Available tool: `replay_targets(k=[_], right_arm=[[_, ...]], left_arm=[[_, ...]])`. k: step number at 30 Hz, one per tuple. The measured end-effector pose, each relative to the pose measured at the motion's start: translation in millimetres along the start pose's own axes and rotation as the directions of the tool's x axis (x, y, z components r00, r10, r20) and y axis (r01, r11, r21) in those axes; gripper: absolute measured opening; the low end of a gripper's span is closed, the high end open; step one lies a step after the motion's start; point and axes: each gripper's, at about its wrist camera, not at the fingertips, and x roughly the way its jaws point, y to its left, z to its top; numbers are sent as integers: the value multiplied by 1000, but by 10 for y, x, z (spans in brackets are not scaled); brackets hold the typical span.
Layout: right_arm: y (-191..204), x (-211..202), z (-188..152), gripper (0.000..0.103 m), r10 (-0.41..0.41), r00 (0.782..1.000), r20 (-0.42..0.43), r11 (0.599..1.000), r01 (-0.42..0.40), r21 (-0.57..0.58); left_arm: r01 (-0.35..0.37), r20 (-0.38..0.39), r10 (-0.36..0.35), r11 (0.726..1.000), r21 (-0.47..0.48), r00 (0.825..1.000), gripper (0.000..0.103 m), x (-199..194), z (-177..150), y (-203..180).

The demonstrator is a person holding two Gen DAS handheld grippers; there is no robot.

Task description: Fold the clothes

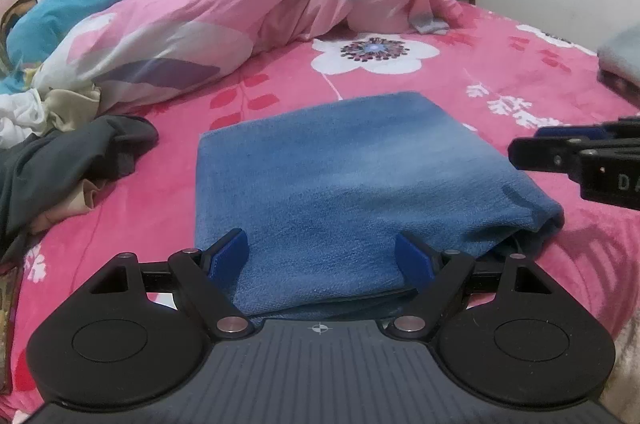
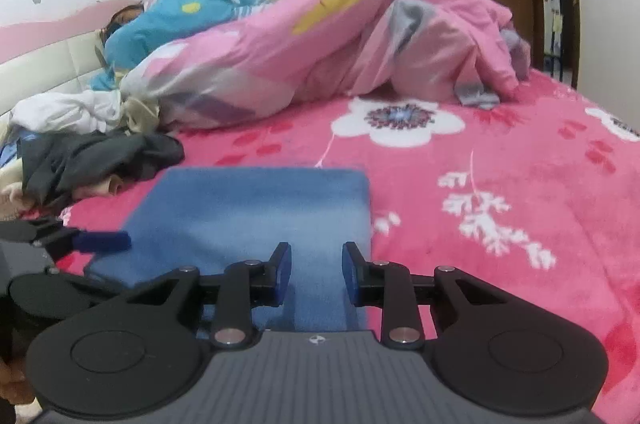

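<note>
A folded blue garment (image 1: pixel 352 176) lies flat on the pink floral bed cover (image 1: pixel 500 72). My left gripper (image 1: pixel 322 252) stands wide open over the garment's near edge; the cloth runs between and under the blue pads and neither pad presses on it. The right gripper's fingers (image 1: pixel 532 152) reach in from the right, beside the garment's right fold. In the right wrist view my right gripper (image 2: pixel 316 272) hovers over the near right part of the blue garment (image 2: pixel 248 208). Its jaws stand a narrow gap apart with nothing clamped between them. The left gripper's blue fingertip (image 2: pixel 104 241) shows at the left.
A heap of dark grey and beige clothes (image 1: pixel 72 160) (image 2: pixel 100 156) lies left of the garment. A bunched pink quilt (image 1: pixel 240 4) and a person under a blue cover (image 2: pixel 192 8) fill the far side. A folded grey item (image 1: pixel 620 56) sits at the far right.
</note>
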Motion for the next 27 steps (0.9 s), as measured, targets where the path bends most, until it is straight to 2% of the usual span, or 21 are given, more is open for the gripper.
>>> replay_targets(k=[3,5,27], right_arm=[[-4,160,-127,31,-3,998,-67,1000,2,-11],[27,142,-201,33,-16,999,-41,999,14,-36],[-32,137,-221,35,0,999,-38,1000,0,-2]], left_arm=[[-5,-14,5,1000,11,1000,82,2,7,-23],[-13,-16,13,1000,16,1000,82,-1,9,-38],[-38,-47,40,999,39,998,82,-7,57,-93]])
